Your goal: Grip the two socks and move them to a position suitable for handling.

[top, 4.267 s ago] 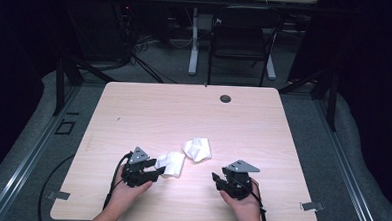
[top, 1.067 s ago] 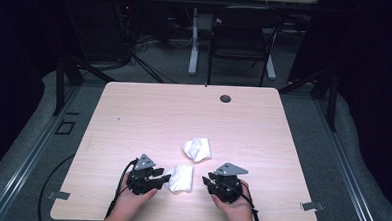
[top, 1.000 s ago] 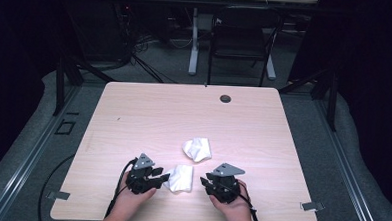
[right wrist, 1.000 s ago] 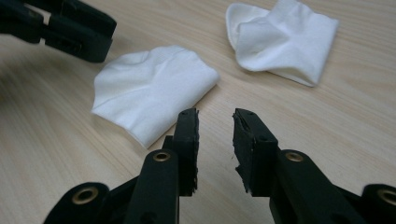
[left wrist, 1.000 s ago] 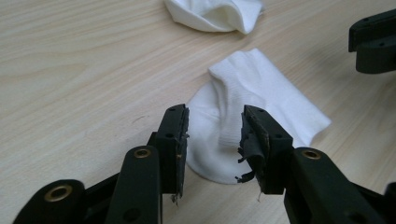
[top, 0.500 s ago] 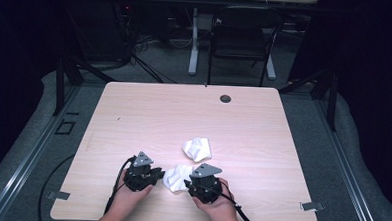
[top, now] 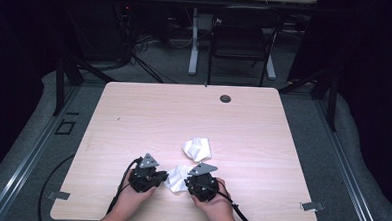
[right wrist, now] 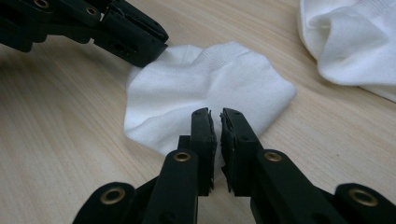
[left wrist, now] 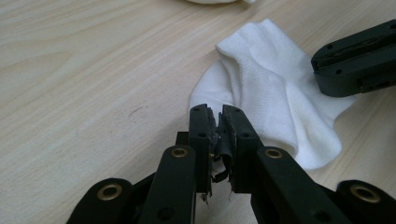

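Both grippers, left and right, pinch opposite edges of a white sock near the table's front edge; another sock lies just beyond.

White knit cloth sock on matt pale wood table.

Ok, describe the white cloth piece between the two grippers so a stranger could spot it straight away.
On the light wooden table, look at the near edge where two hands hold black grippers. The flat white knitted cloth lies between them. The other white cloth sits crumpled farther back, apart from both grippers.
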